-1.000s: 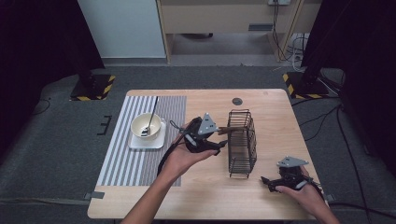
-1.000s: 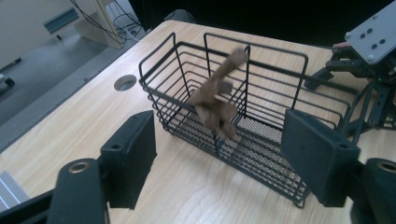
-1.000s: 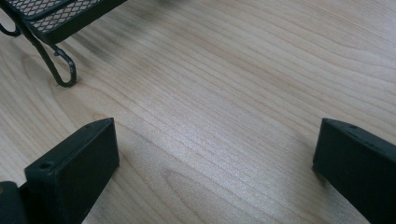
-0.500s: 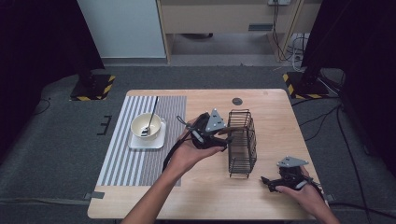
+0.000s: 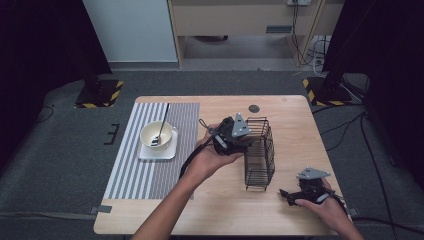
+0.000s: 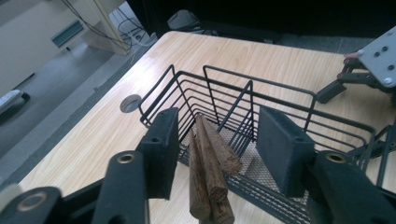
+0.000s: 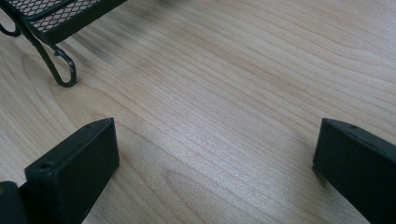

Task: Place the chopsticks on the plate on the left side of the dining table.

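Left gripper view shows the left gripper (image 6: 219, 151) with jaws partly apart, just closing, around wooden sticks (image 6: 210, 172) without pressing them. Sticks point lengthwise into the wire basket (image 5: 260, 152). High view shows the right gripper (image 5: 292, 196) resting low on the tabletop (image 5: 290, 115), jaws wide, empty.

A light wooden table (image 5: 220, 210) is seen, with a round dark hole (image 5: 254, 108) set near its far edge. A grey striped mat (image 5: 145, 175) is laid over its left part, and a black wire basket (image 5: 260, 155) is stood right of centre.
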A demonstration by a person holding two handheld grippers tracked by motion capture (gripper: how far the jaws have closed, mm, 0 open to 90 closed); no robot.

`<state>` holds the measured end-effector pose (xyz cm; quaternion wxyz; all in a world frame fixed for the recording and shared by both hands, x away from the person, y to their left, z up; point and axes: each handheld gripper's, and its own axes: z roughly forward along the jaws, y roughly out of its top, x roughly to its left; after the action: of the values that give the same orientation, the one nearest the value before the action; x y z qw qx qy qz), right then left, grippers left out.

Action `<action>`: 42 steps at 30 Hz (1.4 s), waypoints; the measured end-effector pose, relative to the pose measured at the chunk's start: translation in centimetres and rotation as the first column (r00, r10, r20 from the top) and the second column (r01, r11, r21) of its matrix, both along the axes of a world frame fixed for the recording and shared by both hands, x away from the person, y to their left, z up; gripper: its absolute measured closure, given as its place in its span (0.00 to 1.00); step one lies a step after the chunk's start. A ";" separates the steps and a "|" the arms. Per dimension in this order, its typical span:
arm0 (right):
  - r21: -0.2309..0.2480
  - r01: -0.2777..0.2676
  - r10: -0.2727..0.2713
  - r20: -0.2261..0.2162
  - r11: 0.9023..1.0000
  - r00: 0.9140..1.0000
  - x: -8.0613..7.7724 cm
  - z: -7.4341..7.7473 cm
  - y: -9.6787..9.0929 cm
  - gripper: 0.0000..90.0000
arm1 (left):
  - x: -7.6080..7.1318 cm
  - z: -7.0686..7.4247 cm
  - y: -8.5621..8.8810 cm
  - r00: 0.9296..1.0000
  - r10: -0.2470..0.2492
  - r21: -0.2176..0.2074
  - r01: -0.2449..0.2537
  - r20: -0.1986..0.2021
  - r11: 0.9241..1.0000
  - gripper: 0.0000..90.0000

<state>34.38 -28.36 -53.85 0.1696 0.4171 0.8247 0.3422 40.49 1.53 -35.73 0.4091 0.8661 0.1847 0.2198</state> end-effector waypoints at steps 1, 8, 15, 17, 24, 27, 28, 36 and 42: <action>0.000 0.000 0.000 0.000 1.000 1.000 0.0 0.0 0.0 0.00 | 0.0 0.0 0.0 1.000 0.002 0.005 -0.002 -0.003 1.000 0.57; 0.001 0.001 -0.001 -0.001 1.000 1.000 0.0 0.0 0.0 0.00 | 0.1 0.0 0.2 1.000 0.011 0.009 -0.011 -0.013 1.000 0.65; 0.000 0.000 0.000 0.000 1.000 1.000 0.0 0.0 0.0 0.00 | 0.0 0.0 0.2 1.000 0.005 0.024 -0.004 -0.014 1.000 0.73; 0.000 0.000 0.000 0.000 1.000 1.000 0.0 0.0 0.0 0.00 | 0.1 0.1 0.3 1.000 0.009 0.015 -0.008 -0.017 1.000 0.75; 0.001 0.001 -0.001 -0.001 1.000 1.000 0.0 0.0 0.0 0.00 | 0.1 0.2 0.3 1.000 0.019 -0.002 -0.019 -0.025 1.000 0.79; 0.001 0.001 -0.001 -0.001 1.000 1.000 0.0 0.0 0.0 0.00 | 0.1 0.3 0.3 0.999 0.020 -0.007 -0.020 -0.027 1.000 0.80; 0.000 0.000 0.000 0.000 1.000 1.000 0.0 0.0 0.0 0.00 | 0.1 0.3 0.3 0.999 0.020 -0.007 -0.021 -0.025 1.000 0.81; 0.001 0.001 -0.001 -0.001 1.000 1.000 0.0 0.0 0.0 0.00 | 0.2 0.6 0.2 0.999 0.031 -0.019 -0.032 -0.040 0.999 0.85; 0.000 0.000 0.000 0.000 1.000 1.000 0.0 0.0 0.0 0.00 | 0.5 1.0 0.1 0.997 0.044 -0.048 -0.047 -0.065 0.998 0.89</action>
<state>34.38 -28.36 -53.85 0.1696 0.4170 0.8247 0.3423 40.99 1.61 -34.74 0.4191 0.8580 0.2226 0.1967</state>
